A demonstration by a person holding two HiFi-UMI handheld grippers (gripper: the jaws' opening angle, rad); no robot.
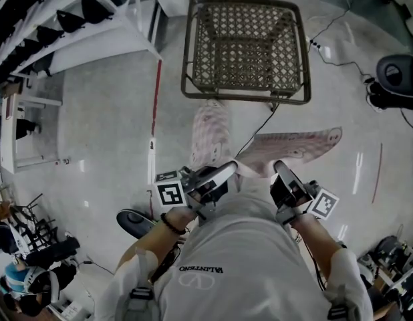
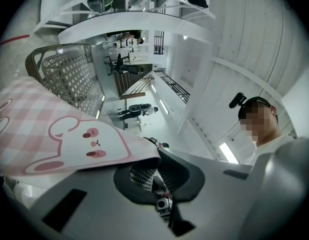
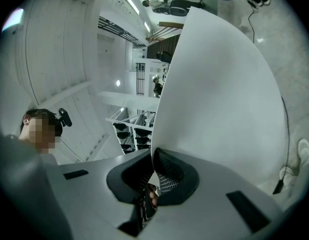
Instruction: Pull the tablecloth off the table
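Tablecloth (image 1: 293, 147) is clear of the table (image 1: 190, 52), trailing over the floor: thin, limp, light, probably slippery. My left gripper (image 1: 223, 172) and right gripper (image 1: 281, 171) each have jaws clamped on its near edge.

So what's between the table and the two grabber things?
The pink tablecloth. In the head view it hangs between the table and the left gripper and right gripper, both shut on it, above the floor.
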